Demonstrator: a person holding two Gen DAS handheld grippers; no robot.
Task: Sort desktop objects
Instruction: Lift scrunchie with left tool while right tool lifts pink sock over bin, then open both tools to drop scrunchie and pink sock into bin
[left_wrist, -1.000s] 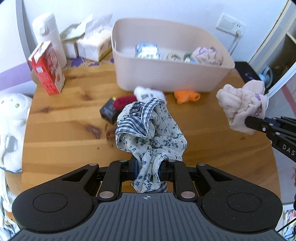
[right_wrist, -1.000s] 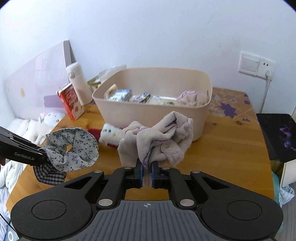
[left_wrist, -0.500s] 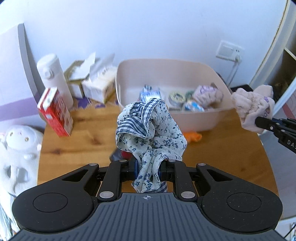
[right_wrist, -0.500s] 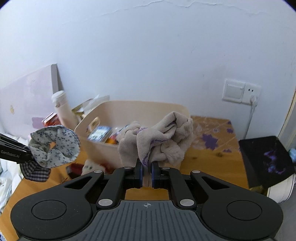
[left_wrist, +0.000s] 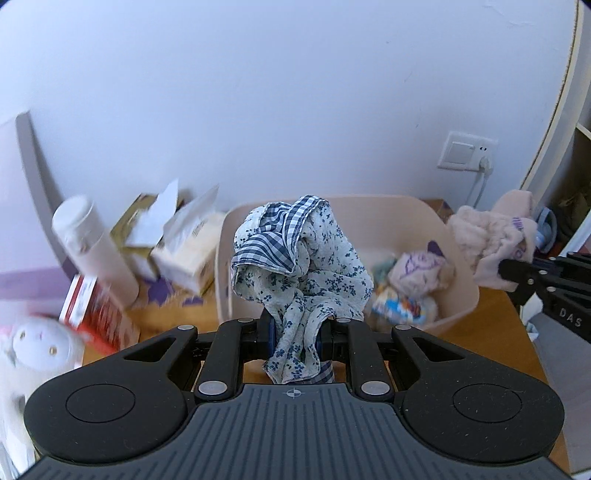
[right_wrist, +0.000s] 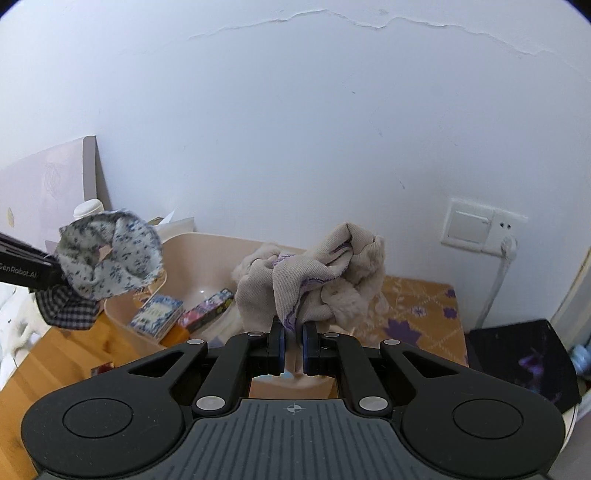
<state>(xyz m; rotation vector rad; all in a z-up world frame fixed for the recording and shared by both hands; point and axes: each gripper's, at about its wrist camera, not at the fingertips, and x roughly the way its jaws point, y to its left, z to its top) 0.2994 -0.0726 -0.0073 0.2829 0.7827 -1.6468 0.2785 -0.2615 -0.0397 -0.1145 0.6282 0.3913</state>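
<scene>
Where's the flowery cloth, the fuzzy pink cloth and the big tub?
flowery cloth (left_wrist: 325, 266), left wrist view, its bunched middle.
fuzzy pink cloth (right_wrist: 314, 284), right wrist view, its front fold.
tub (left_wrist: 458, 295), left wrist view, its right wall.

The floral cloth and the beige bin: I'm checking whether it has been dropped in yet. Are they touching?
Apart. In the right wrist view the floral cloth hangs clamped in the left hand-held gripper, above the beige bin, its underside clear of the rim.
</scene>
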